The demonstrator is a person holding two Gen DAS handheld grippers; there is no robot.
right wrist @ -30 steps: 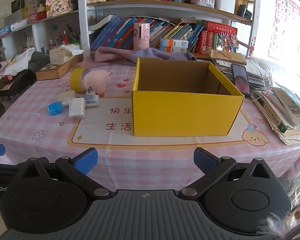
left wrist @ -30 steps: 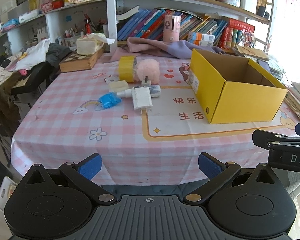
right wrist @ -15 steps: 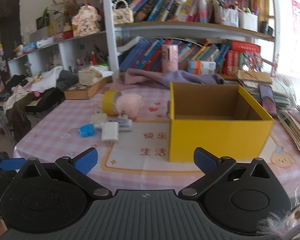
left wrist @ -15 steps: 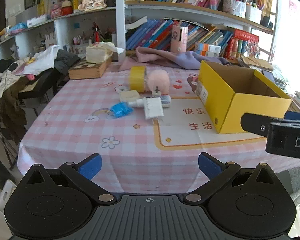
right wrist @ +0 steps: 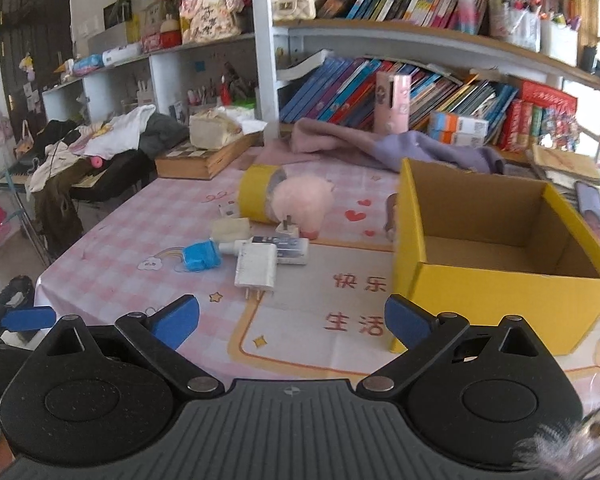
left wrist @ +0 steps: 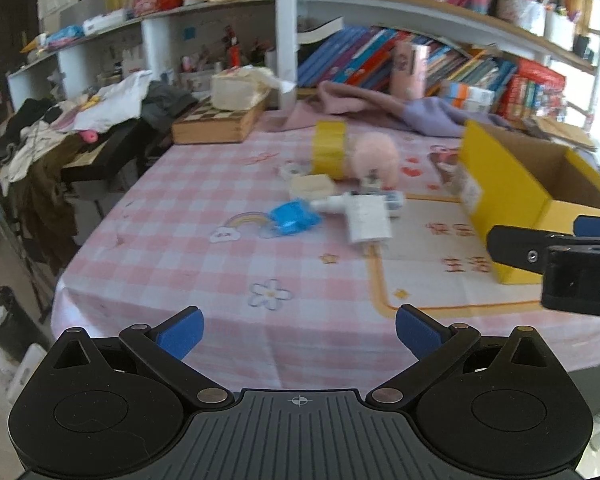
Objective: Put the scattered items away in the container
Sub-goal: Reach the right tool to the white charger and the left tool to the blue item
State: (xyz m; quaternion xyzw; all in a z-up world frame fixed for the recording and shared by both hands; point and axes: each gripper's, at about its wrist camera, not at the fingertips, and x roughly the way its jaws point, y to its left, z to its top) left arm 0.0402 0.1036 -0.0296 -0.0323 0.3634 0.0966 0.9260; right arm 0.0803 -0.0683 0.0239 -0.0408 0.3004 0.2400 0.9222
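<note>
An open, empty yellow cardboard box point(right wrist: 500, 264) stands at the right of the pink checked table; it also shows in the left wrist view point(left wrist: 512, 188). Left of it lie scattered items: a white charger point(right wrist: 257, 268) point(left wrist: 367, 222), a blue item point(right wrist: 201, 256) point(left wrist: 294, 216), a cream block point(right wrist: 231, 229), a small white bottle point(right wrist: 286, 246), a pink plush point(right wrist: 302, 204) point(left wrist: 374, 156) and a yellow tape roll point(right wrist: 256, 194) point(left wrist: 329, 150). My left gripper point(left wrist: 299, 334) is open and empty over the table's near edge. My right gripper point(right wrist: 292, 322) is open and empty, in front of the charger and box.
Bookshelves point(right wrist: 420, 76) full of books stand behind the table. A purple cloth point(right wrist: 380, 148) and a wooden box with tissues point(right wrist: 204, 156) lie at the back. Clothes pile on a chair point(right wrist: 100, 148) at the left. Books are stacked right of the box point(right wrist: 596, 200).
Both grippers have risen and moved forward over the table's near edge. The right one has swung left towards the scattered items. Both stay open.
</note>
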